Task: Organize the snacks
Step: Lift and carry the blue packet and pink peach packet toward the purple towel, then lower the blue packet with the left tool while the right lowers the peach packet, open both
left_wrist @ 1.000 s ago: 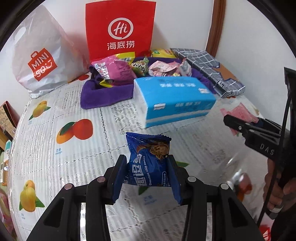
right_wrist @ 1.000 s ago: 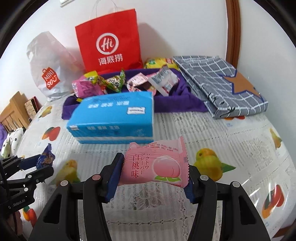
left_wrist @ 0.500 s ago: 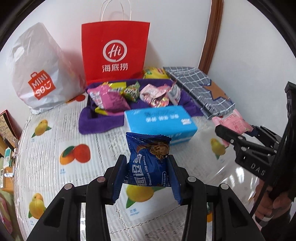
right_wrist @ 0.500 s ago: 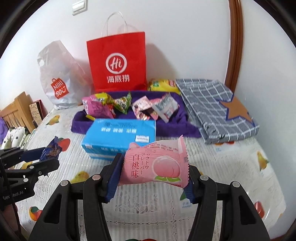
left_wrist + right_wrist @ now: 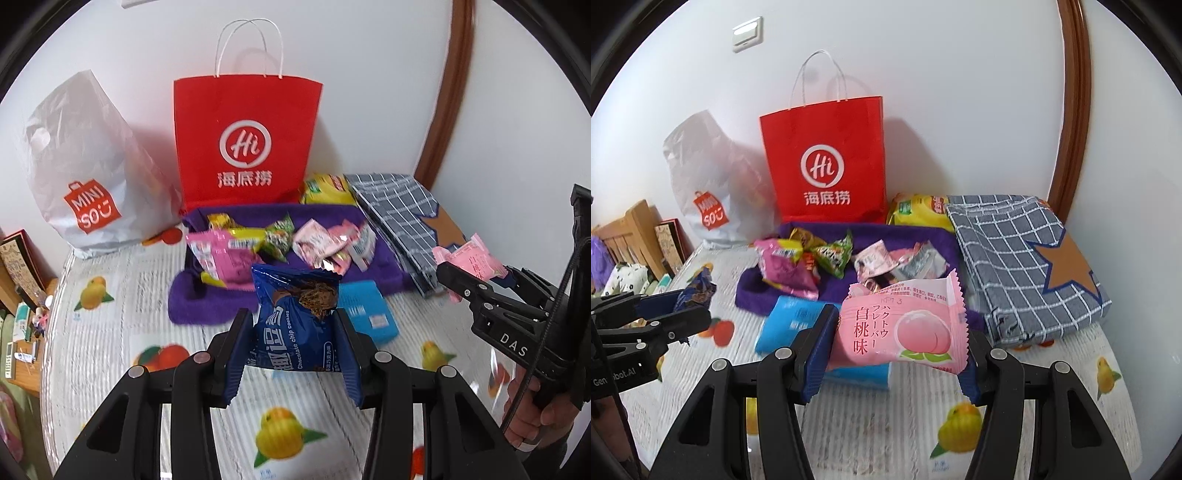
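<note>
My left gripper (image 5: 295, 354) is shut on a blue chocolate chip cookie packet (image 5: 297, 321) and holds it up above the table. My right gripper (image 5: 897, 350) is shut on a pink peach snack packet (image 5: 901, 328), also held up in the air. Each gripper shows in the other view: the right one at the right of the left wrist view (image 5: 476, 280), the left one at the left of the right wrist view (image 5: 683, 306). Several snack packets (image 5: 280, 247) lie on a purple cloth (image 5: 192, 295) behind a blue tissue pack (image 5: 369, 314). A red paper bag (image 5: 245, 144) stands upright at the wall.
A white Miniso plastic bag (image 5: 81, 173) stands left of the red bag. A folded grey checked cloth (image 5: 1023, 258) lies at the right, a yellow packet (image 5: 916, 210) behind it. The table (image 5: 110, 332) has a fruit-print cover. Shelves with clutter are at the left edge (image 5: 22, 280).
Both grippers have risen and pulled back from the table with their packets still held. The bags and the wall now show in full.
</note>
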### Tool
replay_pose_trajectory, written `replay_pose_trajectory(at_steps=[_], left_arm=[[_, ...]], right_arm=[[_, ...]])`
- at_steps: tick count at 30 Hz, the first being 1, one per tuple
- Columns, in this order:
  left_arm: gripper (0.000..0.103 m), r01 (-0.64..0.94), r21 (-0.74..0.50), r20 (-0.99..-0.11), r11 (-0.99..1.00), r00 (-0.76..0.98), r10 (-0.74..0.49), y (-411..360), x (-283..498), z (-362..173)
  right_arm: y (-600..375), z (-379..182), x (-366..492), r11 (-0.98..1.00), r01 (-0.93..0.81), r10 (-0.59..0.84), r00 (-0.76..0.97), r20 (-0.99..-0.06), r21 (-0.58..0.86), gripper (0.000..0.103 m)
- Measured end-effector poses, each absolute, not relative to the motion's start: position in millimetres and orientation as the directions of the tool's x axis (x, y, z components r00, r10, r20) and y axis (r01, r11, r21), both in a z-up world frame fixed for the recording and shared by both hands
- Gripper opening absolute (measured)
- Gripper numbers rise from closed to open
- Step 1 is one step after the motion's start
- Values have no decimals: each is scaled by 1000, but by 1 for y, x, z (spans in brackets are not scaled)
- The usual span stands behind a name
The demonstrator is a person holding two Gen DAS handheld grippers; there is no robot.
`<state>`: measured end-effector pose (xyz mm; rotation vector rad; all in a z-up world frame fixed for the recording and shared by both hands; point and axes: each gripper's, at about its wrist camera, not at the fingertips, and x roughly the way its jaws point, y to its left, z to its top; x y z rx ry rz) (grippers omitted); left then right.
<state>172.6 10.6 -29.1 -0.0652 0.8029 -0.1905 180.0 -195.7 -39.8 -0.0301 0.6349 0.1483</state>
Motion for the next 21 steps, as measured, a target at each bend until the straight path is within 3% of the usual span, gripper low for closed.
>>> replay_pose_trajectory(at_steps=[21], left_arm=[[42,29,-169,-732,985,666,-146,24,277,-33]], right_arm=[[-197,-24,299,976,-211,205,777,-596,61,58]])
